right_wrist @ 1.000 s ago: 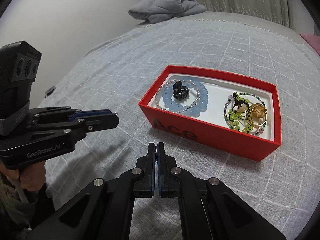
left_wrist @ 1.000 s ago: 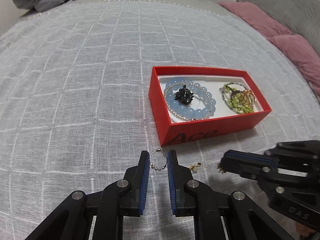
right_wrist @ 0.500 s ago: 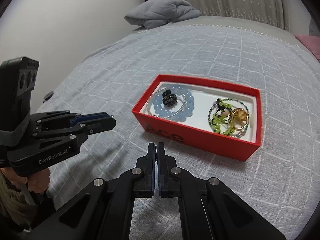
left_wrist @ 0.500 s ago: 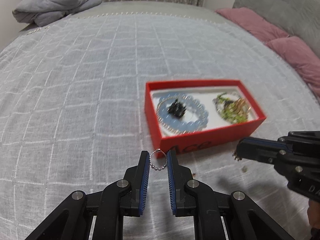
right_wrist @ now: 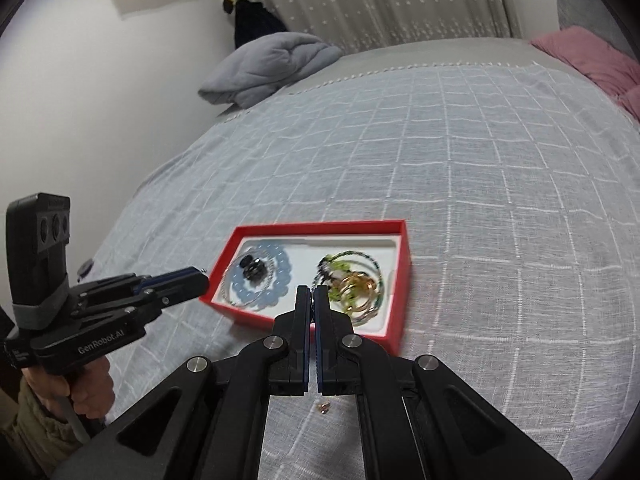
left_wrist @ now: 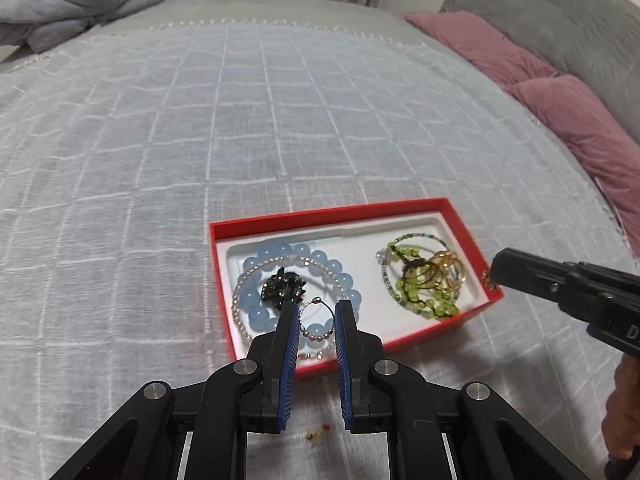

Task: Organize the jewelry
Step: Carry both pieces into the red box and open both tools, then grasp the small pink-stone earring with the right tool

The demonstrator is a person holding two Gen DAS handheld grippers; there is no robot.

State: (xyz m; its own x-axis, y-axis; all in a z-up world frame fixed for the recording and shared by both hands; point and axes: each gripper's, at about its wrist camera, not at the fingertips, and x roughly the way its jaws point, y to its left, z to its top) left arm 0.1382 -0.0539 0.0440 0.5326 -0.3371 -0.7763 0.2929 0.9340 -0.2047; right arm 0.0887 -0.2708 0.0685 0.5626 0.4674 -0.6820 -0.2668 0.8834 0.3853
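Left tool (left_wrist: 317,312) around beaded ring (left_wrist: 317,319)

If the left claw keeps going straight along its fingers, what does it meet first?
Most likely the blue bead bracelet in the near end of the red box. The left claw, holding a small beaded ring, lines up over it, though depth is hard to judge.

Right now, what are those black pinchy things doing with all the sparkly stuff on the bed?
A person is tidying jewelry into a red box on the bed. The left gripper holds a little silver beaded ring over the end of the box where the blue bead bracelet lies. The right gripper is shut, with something tiny and gold at its tip by the box's other end. One small gold piece lies on the blanket.
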